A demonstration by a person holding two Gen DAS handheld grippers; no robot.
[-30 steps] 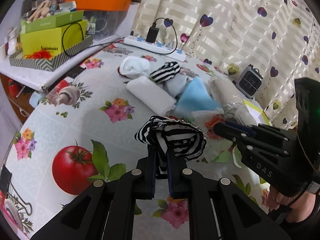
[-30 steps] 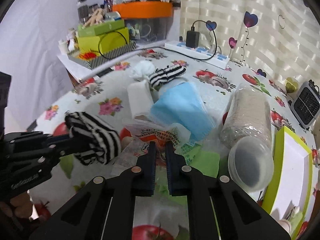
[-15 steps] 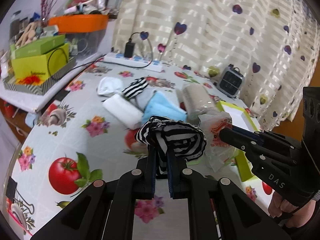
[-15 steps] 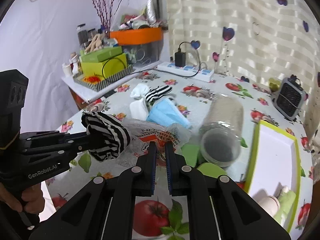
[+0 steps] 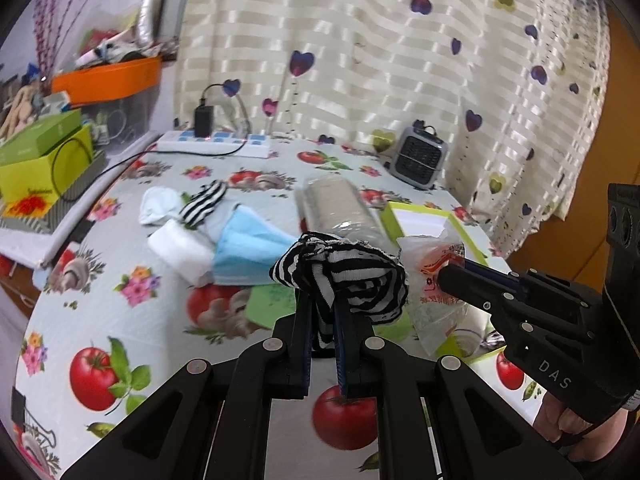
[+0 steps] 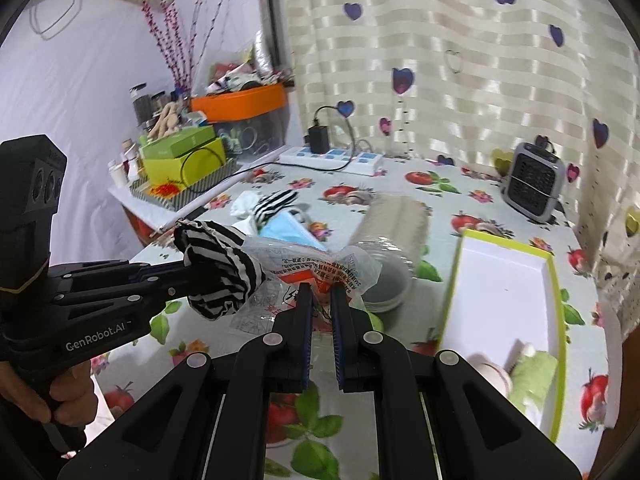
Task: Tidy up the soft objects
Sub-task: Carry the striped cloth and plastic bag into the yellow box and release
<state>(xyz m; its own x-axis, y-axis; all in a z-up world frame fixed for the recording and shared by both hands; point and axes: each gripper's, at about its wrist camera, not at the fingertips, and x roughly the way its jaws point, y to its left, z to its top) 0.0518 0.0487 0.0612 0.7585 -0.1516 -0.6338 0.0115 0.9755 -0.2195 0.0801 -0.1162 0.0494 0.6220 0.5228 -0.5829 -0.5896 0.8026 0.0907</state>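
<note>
Clearly, both hands are busy, each with one soft thing lifted off the table (image 5: pixel 132 332). The left gripper (image 5: pixel 323 300) is closed on a black-and-white striped sock (image 5: pixel 344 276), bunched above the jaws, so that it hangs free and does not drag on the tablecloth. The right gripper (image 6: pixel 320 300) pinches a thin plastic bag (image 6: pixel 316 268) with red print; the bag sits just beside the sock, probably so that the sock can go into it, though its mouth is not visible and this stays a guess. Further back lie the things not yet sorted: a second striped sock (image 5: pixel 202 202), a white sock (image 5: pixel 160 204), a folded white cloth (image 5: pixel 182 252) and a blue mask (image 5: pixel 250 252), touching one another in one pile. The green-rimmed tray (image 6: pixel 508 300) at the right seems a possible place for them.
</note>
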